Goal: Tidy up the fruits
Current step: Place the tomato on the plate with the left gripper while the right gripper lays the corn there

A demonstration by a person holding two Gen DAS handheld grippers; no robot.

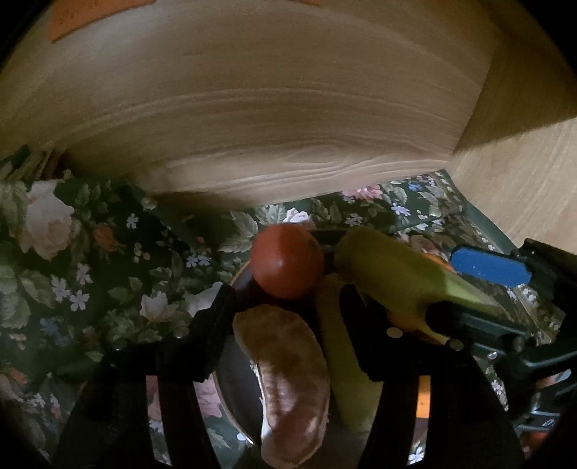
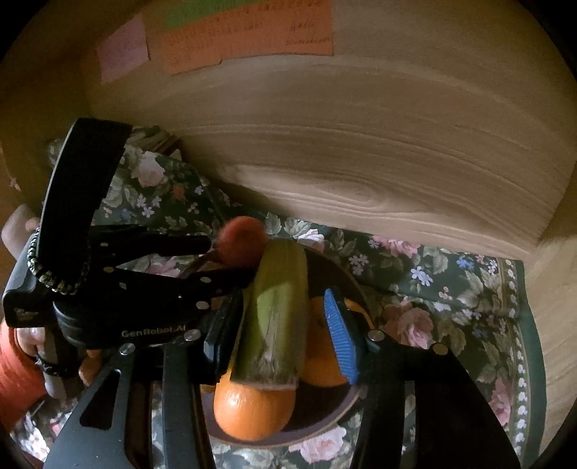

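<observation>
A dark bowl on a floral cloth holds two oranges, a red tomato, a brownish banana and yellow-green bananas. My right gripper is open, its fingers standing either side of a yellow-green banana that lies across the oranges; whether the pads touch it I cannot tell. My left gripper is open above the bowl, with the brownish banana and another yellow banana between its fingers. The right gripper's blue pad shows at the right of the left wrist view.
The bowl sits on a dark floral cloth inside a wooden corner: a wood panel behind and another at the right. Orange, green and pink paper notes are stuck on the back panel.
</observation>
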